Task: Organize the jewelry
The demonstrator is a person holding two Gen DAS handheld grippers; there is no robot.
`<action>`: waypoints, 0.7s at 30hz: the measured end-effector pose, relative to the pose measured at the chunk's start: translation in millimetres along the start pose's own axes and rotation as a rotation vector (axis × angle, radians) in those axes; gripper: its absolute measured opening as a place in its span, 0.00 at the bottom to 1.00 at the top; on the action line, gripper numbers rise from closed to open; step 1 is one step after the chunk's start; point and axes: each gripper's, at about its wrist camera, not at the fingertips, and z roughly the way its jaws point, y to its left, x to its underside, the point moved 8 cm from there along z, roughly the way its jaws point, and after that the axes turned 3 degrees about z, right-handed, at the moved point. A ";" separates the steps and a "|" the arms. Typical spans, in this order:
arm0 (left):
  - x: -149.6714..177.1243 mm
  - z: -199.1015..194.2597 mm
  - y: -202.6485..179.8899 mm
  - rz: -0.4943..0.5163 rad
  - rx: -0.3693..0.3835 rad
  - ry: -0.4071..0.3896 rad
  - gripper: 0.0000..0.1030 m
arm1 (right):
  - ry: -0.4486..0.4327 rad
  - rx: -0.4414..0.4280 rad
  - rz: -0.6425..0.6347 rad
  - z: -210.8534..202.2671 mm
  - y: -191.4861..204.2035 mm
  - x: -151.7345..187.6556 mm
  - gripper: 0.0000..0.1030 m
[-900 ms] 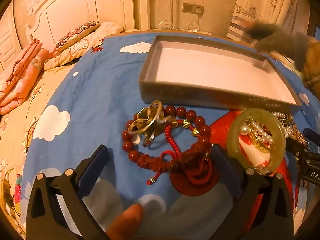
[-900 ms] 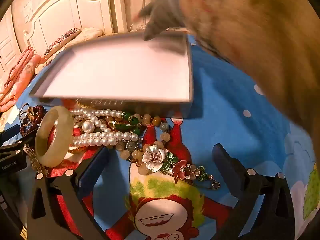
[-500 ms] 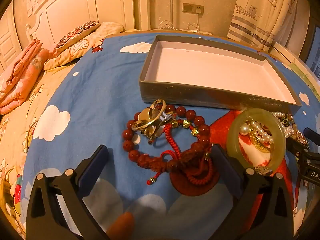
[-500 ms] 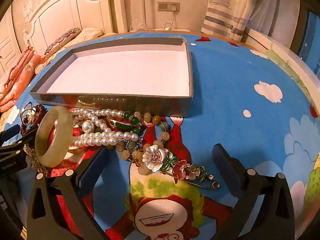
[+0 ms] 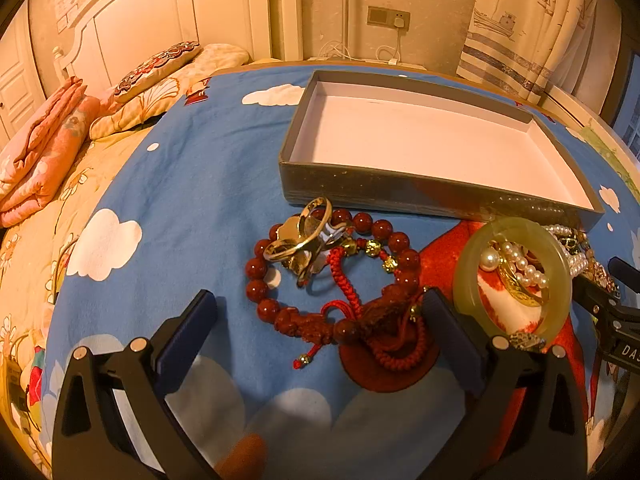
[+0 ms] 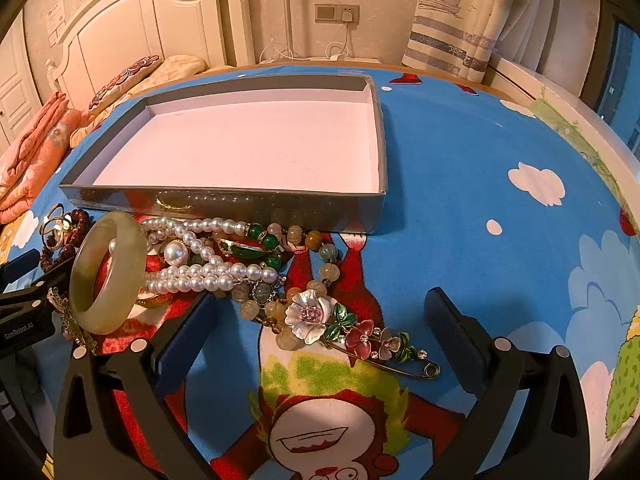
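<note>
On the blue cartoon bedspread sits the grey box, white inside and with nothing in it; all the jewelry lies loose along its near wall. Left gripper and right gripper both have jaws spread wide, holding nothing, angled down over the pile.

Risks, as I judge them: soft bedding may give under a pinch, so fingers could grab fabric with the piece. The jade bangle leans on the pearl strands; lifting either could drag or roll the other. The red bead bracelet is tangled with red cord and gold rings, so one pick may bring several. The flower brooch lies flat with a thin pin, easy to slip.

Hard to see: which beads belong to which strand by the green stones; gold pieces under the bangle partly covered; blurred orange blob at the left view's bottom edge, possibly a fingertip.
</note>
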 end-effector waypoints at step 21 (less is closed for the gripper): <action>-1.2 -0.5 0.9 0.002 0.001 0.000 0.98 | 0.000 0.004 -0.005 -0.7 2.3 1.3 0.96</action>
